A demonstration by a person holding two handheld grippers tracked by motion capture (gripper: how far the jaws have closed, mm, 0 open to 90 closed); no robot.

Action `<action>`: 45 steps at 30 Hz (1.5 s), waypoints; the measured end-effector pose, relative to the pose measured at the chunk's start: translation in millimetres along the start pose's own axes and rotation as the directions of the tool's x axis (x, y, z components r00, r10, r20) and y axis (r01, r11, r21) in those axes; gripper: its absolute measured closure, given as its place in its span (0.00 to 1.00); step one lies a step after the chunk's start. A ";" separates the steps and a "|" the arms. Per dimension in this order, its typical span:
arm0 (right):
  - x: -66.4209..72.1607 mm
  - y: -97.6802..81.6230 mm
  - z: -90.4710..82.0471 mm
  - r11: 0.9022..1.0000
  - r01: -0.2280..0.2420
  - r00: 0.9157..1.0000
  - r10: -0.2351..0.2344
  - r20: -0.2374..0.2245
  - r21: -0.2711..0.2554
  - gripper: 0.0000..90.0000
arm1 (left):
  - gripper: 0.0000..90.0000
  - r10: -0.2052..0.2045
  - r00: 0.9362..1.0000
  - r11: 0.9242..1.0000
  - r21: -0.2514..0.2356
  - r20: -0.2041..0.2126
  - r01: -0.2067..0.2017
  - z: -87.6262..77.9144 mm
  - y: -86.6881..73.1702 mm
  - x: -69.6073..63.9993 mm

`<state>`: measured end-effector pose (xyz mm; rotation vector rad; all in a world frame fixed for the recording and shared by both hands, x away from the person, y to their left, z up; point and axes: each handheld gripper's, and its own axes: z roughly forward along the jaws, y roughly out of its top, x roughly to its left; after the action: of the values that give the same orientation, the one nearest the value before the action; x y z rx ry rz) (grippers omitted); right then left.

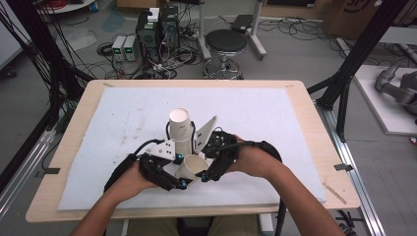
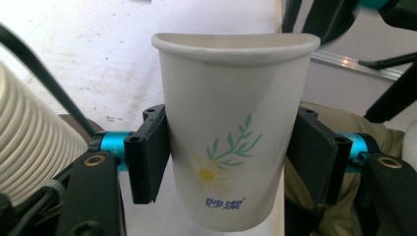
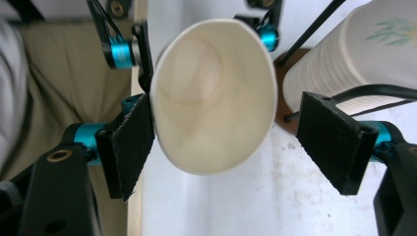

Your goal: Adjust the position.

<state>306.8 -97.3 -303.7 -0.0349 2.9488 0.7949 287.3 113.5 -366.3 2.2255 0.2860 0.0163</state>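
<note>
While left claw (image 2: pixel 223 162) clamps single paper cup (image 2: pixel 231 132) at mid-frame, pads pressing both sides, right claw (image 3: pixel 223 147) stands apart: one pad touches cup rim, other clear. Cup sits tilted at lower centre of high view, just below cup stack (image 1: pixel 181 129) on table (image 1: pixel 78 113). Judged: cup separated, handover nearly done; placing left.

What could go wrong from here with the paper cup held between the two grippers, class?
1. The left gripper pinches the paper cup by its thin wall; squeezing harder might crush it.
2. The right gripper has one pad at the rim, the other apart; the cup may tilt.
3. The stack of cups stands close behind both hands and could be knocked over.
</note>
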 end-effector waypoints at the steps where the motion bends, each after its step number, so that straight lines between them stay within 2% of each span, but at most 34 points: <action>1: -0.5 -1.4 -1.0 1.000 -0.007 1.000 0.007 -0.001 -0.015 0.25 | 0.39 -0.005 1.000 1.000 -0.008 -0.004 0.005 -0.1 -1.2 0.0; 2: -1.6 -6.5 -3.7 0.998 -0.028 1.000 0.028 0.003 -0.062 0.25 | 0.38 -0.021 0.999 0.999 -0.037 -0.029 0.020 -2.8 -6.7 1.4; 3: -1.6 -6.5 -3.7 0.998 -0.028 1.000 0.028 0.003 -0.062 0.25 | 0.38 -0.021 0.999 0.999 -0.037 -0.029 0.020 -2.8 -6.7 1.4; 6: -2.6 -19.0 -7.7 0.987 -0.089 0.996 0.091 0.010 -0.131 0.24 | 0.38 -0.052 0.997 0.995 -0.088 -0.055 0.047 -7.7 -17.8 4.3; 7: -2.7 -29.0 -9.4 0.975 -0.128 0.991 0.133 0.015 -0.179 0.24 | 0.38 -0.062 0.996 0.993 -0.107 -0.059 0.056 -9.2 -21.6 5.3; 8: -2.7 -29.0 -9.4 0.975 -0.128 0.991 0.133 0.015 -0.179 0.24 | 0.38 -0.077 0.995 0.990 -0.125 -0.068 0.068 -10.9 -25.2 5.6; 11: -2.2 -47.5 -12.3 0.947 -0.183 0.980 0.196 0.023 -0.264 0.24 | 0.38 -0.106 0.990 0.981 -0.174 -0.096 0.088 -16.5 -35.7 7.3; 12: -2.7 -54.8 -13.1 0.936 -0.194 0.977 0.212 0.030 -0.293 0.24 | 0.38 -0.117 0.988 0.977 -0.190 -0.106 0.095 -18.0 -39.2 8.0; 13: -4.4 -70.0 -14.7 0.912 -0.226 0.967 0.253 0.037 -0.342 0.24 | 0.38 -0.138 0.982 0.970 -0.220 -0.131 0.107 -21.3 -45.9 9.3; 14: -6.0 -77.6 -15.2 0.901 -0.245 0.961 0.275 0.033 -0.359 0.24 | 0.38 -0.138 0.982 0.970 -0.220 -0.131 0.107 -21.3 -45.9 9.3; 15: -7.4 -84.8 -15.9 0.892 -0.259 0.956 0.292 0.037 -0.369 0.24 | 0.38 -0.152 0.978 0.964 -0.240 -0.142 0.115 -22.9 -49.4 9.6; 16: -7.4 -84.8 -15.9 0.892 -0.259 0.956 0.292 0.037 -0.369 0.24 | 0.38 -0.166 0.973 0.957 -0.263 -0.158 0.121 -24.5 -53.2 9.6; 18: -9.2 -103.8 -19.6 0.878 -0.280 0.943 0.327 0.060 -0.388 0.24 | 0.38 -0.183 0.967 0.946 -0.301 -0.178 0.124 -28.6 -60.7 10.2; 19: -9.2 -103.8 -19.6 0.878 -0.280 0.943 0.327 0.060 -0.388 0.24 | 0.38 -0.190 0.963 0.939 -0.320 -0.193 0.121 -30.3 -64.0 10.0; 20: -7.5 -115.3 -23.5 0.870 -0.278 0.932 0.346 0.103 -0.407 0.24 | 0.38 -0.199 0.956 0.928 -0.356 -0.216 0.113 -34.2 -69.4 8.8; 21: -7.5 -115.3 -23.5 0.870 -0.278 0.932 0.346 0.103 -0.407 0.24 | 0.38 -0.199 0.956 0.928 -0.356 -0.216 0.113 -34.2 -69.4 8.8; 22: -2.7 -126.9 -27.8 0.853 -0.285 0.914 0.379 0.143 -0.437 0.24 | 0.38 -0.204 0.952 0.920 -0.376 -0.228 0.107 -36.5 -72.0 8.0; 23: -2.7 -126.9 -27.8 0.853 -0.285 0.914 0.379 0.143 -0.437 0.24 | 0.38 -0.206 0.949 0.916 -0.390 -0.240 0.100 -39.1 -74.1 7.2; 24: 3.6 -138.1 -31.6 0.842 -0.282 0.888 0.410 0.207 -0.460 0.23 | 0.38 -0.204 0.945 0.914 -0.397 -0.256 0.090 -42.1 -75.9 6.5; 25: 3.6 -138.1 -31.6 0.842 -0.282 0.888 0.410 0.207 -0.460 0.23 | 0.38 -0.205 0.941 0.910 -0.406 -0.268 0.082 -45.6 -77.6 6.2; 26: 8.7 -149.9 -34.0 0.813 -0.296 0.860 0.455 0.230 -0.501 0.23 | 0.38 -0.208 0.938 0.906 -0.416 -0.277 0.078 -49.8 -79.4 6.3; 28: 12.3 -161.3 -33.7 0.796 -0.302 0.828 0.492 0.270 -0.524 0.23 | 0.38 -0.223 0.927 0.895 -0.440 -0.303 0.071 -57.8 -83.3 8.1; 29: 14.5 -166.6 -33.0 0.782 -0.314 0.810 0.517 0.278 -0.538 0.23 | 0.38 -0.249 0.913 0.877 -0.475 -0.324 0.070 -64.5 -87.8 11.1; 30: 16.2 -171.8 -32.1 0.769 -0.320 0.798 0.534 0.279 -0.554 0.23 | 0.38 -0.249 0.913 0.877 -0.475 -0.324 0.070 -64.5 -87.8 11.1; 31: 18.5 -176.5 -31.0 0.756 -0.325 0.786 0.550 0.282 -0.569 0.23 | 0.38 -0.264 0.901 0.862 -0.503 -0.344 0.061 -70.4 -92.5 13.0; 32: 20.8 -180.9 -29.7 0.746 -0.326 0.773 0.564 0.290 -0.581 0.23 | 0.38 -0.264 0.901 0.862 -0.503 -0.344 0.061 -70.4 -92.5 13.0; 33: 23.4 -184.8 -28.2 0.734 -0.338 0.761 0.581 0.289 -0.589 0.22 | 0.38 -0.278 0.891 0.847 -0.529 -0.360 0.051 -75.2 -97.8 13.3; 34: 24.8 -188.6 -26.1 0.728 -0.339 0.754 0.589 0.292 -0.596 0.22 | 0.38 -0.278 0.891 0.847 -0.529 -0.360 0.051 -75.2 -97.8 13.3; 36: 28.2 -194.1 -22.2 0.725 -0.339 0.742 0.598 0.303 -0.599 0.22 | 0.38 -0.287 0.879 0.837 -0.546 -0.381 0.037 -81.6 -103.7 12.0; 37: 29.2 -196.5 -19.8 0.721 -0.342 0.737 0.604 0.305 -0.602 0.22 | 0.38 -0.287 0.879 0.837 -0.546 -0.381 0.037 -81.6 -103.7 12.0; 39: 29.6 -197.7 -18.7 0.724 -0.344 0.736 0.604 0.307 -0.598 0.22 | 0.38 -0.296 0.870 0.828 -0.560 -0.395 0.028 -85.4 -106.3 11.1; 41: 29.8 -198.5 -18.2 0.721 -0.345 0.728 0.609 0.314 -0.601 0.22 | 0.38 -0.306 0.859 0.818 -0.574 -0.410 0.017 -88.2 -107.9 9.9; 42: 31.2 -199.2 -19.3 0.709 -0.346 0.719 0.621 0.312 -0.615 0.22 | 0.38 -0.309 0.856 0.815 -0.580 -0.414 0.014 -89.7 -109.1 9.3; 45: 31.7 -200.1 -20.3 0.701 -0.344 0.710 0.630 0.316 -0.625 0.22 | 0.37 -0.317 0.852 0.806 -0.592 -0.417 0.010 -94.8 -113.2 9.0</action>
<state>282.6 -280.4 -389.3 0.8644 2.1416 1.4030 263.0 256.3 -396.0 1.5450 0.6726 0.5284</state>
